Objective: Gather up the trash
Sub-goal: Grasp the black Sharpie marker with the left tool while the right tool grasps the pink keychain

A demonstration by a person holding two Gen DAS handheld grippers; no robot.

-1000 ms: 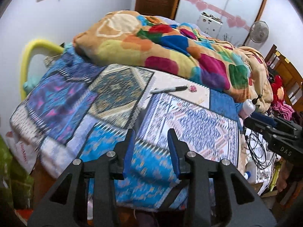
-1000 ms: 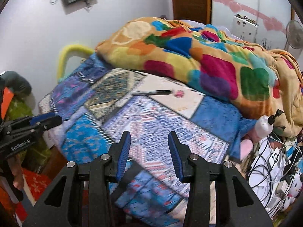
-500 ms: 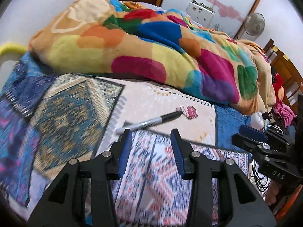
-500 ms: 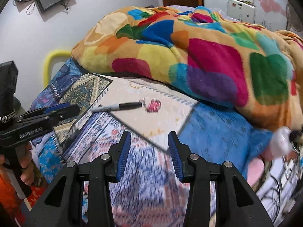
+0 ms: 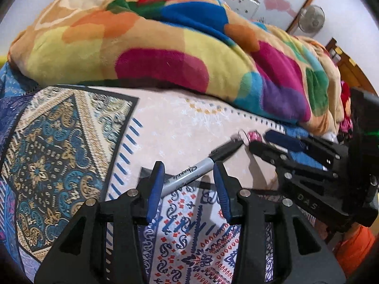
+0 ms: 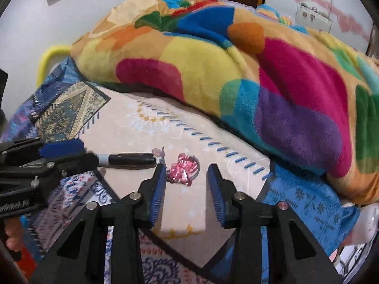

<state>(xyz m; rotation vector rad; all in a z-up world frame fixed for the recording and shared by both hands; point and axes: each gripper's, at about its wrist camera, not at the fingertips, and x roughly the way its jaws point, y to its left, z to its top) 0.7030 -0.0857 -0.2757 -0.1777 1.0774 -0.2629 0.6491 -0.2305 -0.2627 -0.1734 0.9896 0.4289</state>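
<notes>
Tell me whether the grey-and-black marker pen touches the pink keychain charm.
Apart. In the right wrist view, bare cream bedcover separates the marker pen's black cap from the pink keychain charm.

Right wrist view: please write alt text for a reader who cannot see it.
The open right gripper frames a small pink trinket on a patterned bedspread. The left gripper reaches a black marker; a colourful blanket lies behind.
</notes>
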